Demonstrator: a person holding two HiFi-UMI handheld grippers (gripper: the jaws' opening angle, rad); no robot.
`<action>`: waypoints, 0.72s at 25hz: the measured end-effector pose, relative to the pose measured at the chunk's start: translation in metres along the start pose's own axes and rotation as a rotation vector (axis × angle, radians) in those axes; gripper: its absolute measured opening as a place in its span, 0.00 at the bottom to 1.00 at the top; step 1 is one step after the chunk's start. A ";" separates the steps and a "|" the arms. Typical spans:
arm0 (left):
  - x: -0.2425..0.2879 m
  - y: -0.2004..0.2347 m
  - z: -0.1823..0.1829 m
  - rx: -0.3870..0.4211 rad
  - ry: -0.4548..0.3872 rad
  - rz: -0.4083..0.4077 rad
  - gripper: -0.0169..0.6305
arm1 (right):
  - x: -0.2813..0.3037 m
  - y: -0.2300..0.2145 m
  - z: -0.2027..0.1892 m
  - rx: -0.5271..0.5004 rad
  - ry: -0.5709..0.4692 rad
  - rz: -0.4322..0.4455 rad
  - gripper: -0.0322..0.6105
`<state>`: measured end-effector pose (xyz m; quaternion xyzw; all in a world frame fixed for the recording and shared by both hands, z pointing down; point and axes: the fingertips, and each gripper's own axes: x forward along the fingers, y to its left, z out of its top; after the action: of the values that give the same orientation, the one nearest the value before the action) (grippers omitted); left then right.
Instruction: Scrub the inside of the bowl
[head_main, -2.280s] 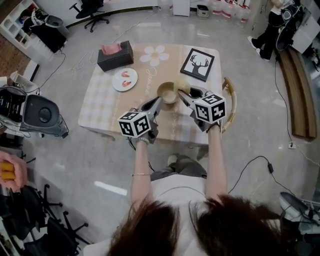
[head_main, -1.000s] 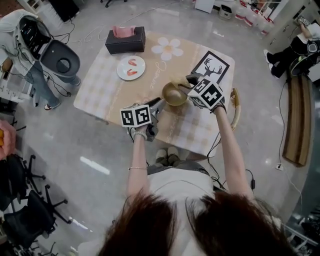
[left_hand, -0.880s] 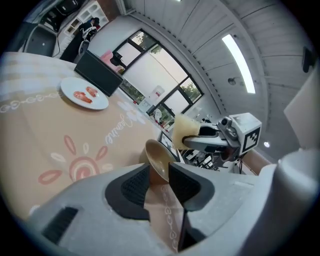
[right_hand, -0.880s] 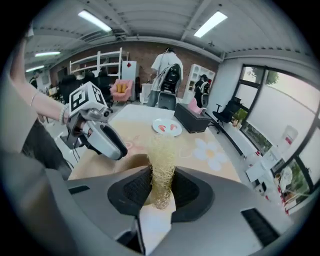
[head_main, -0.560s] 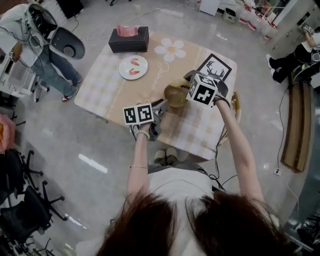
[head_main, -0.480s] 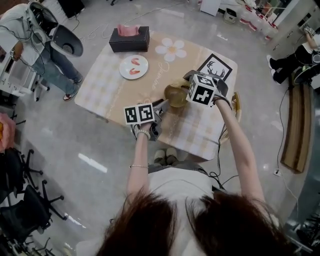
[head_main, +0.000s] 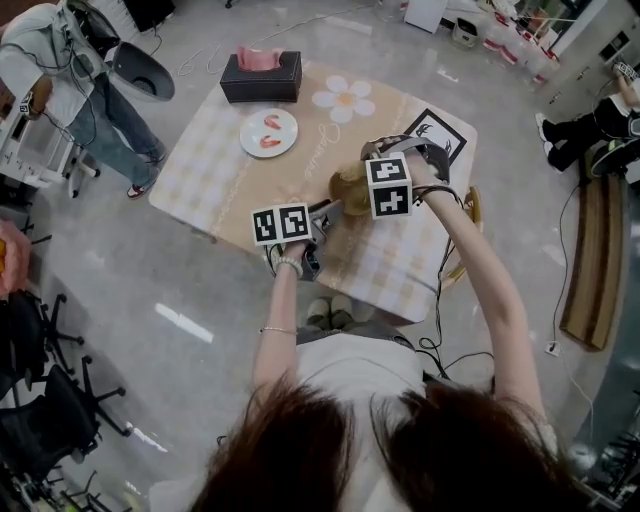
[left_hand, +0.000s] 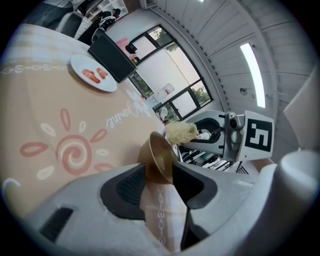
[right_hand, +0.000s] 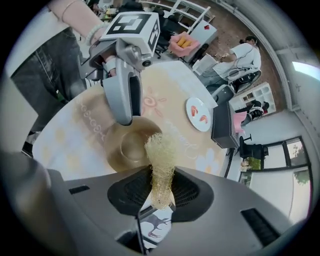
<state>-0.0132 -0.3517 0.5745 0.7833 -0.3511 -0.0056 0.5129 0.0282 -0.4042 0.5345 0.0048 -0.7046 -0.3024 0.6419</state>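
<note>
A golden-brown bowl (right_hand: 127, 145) stands on the patterned table (head_main: 200, 170), mostly hidden under my right gripper's cube in the head view. My right gripper (right_hand: 161, 176) is shut on a pale yellow mesh scrubber (right_hand: 161, 155), which hangs just above the bowl's near rim. My left gripper (left_hand: 160, 175) reaches in low from the left. Its jaws have just been opening and stand apart, with the bowl's (left_hand: 157, 157) near edge between the fingertips. One left finger (right_hand: 122, 97) lies over the bowl's far rim in the right gripper view.
A white plate with pink food (head_main: 268, 132) and a dark tissue box (head_main: 262, 75) sit at the table's far left. A framed deer picture (head_main: 440, 130) lies at the far right. A curved wooden chair back (head_main: 468, 225) is beside the right edge. A person (head_main: 60, 80) stands upper left.
My right gripper has rolled over and come above the bowl with the scrubber, its cube now hiding most of the bowl. The left gripper has stayed in place beside the bowl.
</note>
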 end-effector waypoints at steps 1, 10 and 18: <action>0.000 0.000 -0.001 -0.008 0.004 0.001 0.27 | 0.001 0.000 -0.001 -0.025 0.013 -0.001 0.20; 0.006 0.004 -0.008 -0.103 0.046 0.010 0.27 | 0.010 0.005 -0.001 -0.204 0.107 -0.001 0.20; 0.006 0.006 -0.007 -0.142 0.041 0.023 0.24 | 0.016 0.007 -0.004 -0.257 0.156 0.000 0.20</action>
<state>-0.0092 -0.3515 0.5847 0.7408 -0.3481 -0.0087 0.5744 0.0321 -0.4064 0.5518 -0.0539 -0.6079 -0.3889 0.6901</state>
